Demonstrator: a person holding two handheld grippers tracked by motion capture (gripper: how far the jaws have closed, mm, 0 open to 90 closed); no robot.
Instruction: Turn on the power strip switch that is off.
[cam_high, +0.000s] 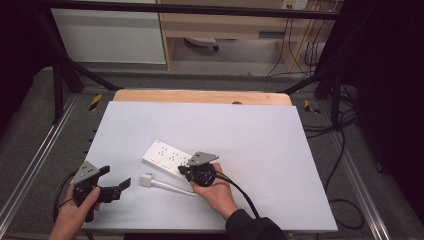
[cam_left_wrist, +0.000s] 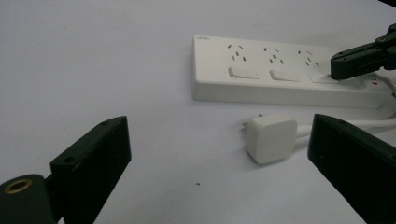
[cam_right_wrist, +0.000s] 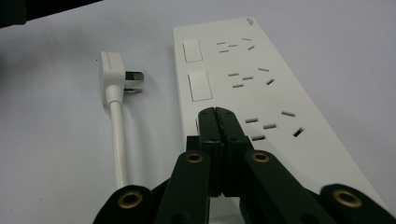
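Jaws of the right gripper (cam_right_wrist: 217, 114) are pressed together with nothing between them, their tips resting on the power strip (cam_right_wrist: 261, 93) at its nearest switch. Jaws of the left gripper (cam_high: 116, 178) are spread wide and empty, low over the counter (cam_high: 260, 135), aimed at the plug (cam_left_wrist: 271, 137). There is one strip, with three switches and three socket groups, lying near the counter's middle. One white plug on a white cord (cam_right_wrist: 119, 140) lies just beside it, unplugged. The counter is pale and plain; behind it stand a wooden shelf (cam_high: 225, 25) and loose cables on a grey floor (cam_high: 190, 80).
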